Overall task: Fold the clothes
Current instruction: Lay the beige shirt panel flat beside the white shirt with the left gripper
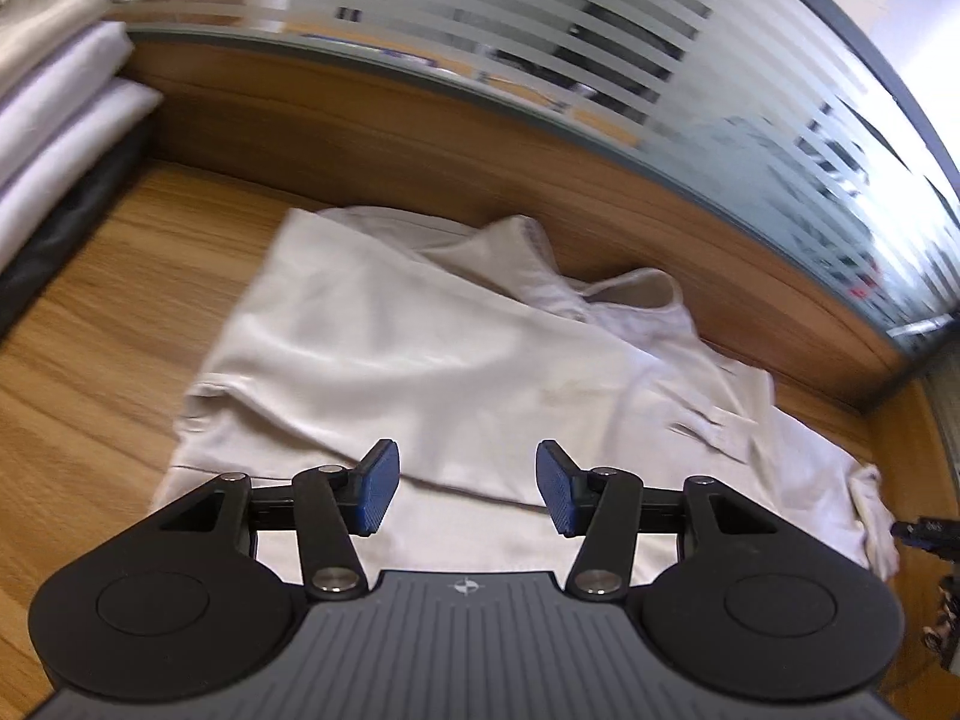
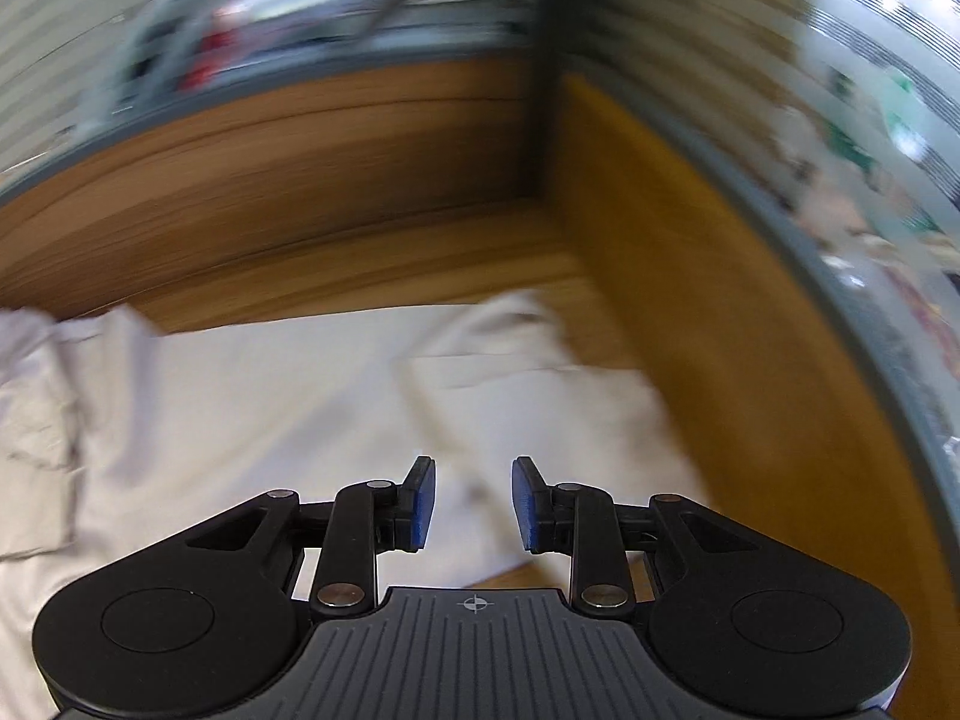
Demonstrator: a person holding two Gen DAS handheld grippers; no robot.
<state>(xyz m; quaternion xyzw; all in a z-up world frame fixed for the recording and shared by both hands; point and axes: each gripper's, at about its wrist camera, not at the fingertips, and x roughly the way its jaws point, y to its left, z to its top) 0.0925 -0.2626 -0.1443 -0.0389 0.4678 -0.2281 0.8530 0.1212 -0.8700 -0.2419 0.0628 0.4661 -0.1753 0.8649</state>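
Wooden tabletop bounded by a wood ledge and striped frosted glass. White shirt lies partly folded at centre, collar toward 1 o'clock. Folded garments stack at 10 o'clock. Left gripper hovers over the shirt's near edge, fingers spread, holding nothing. Right gripper above the same shirt, blue pads parted and empty; this view is motion-blurred.

left gripper: jaws apart, empty, above near hem of white shirt | shirt: partly folded, collar toward table's back edge | folded stack: far-left corner, maybe linens, blurred
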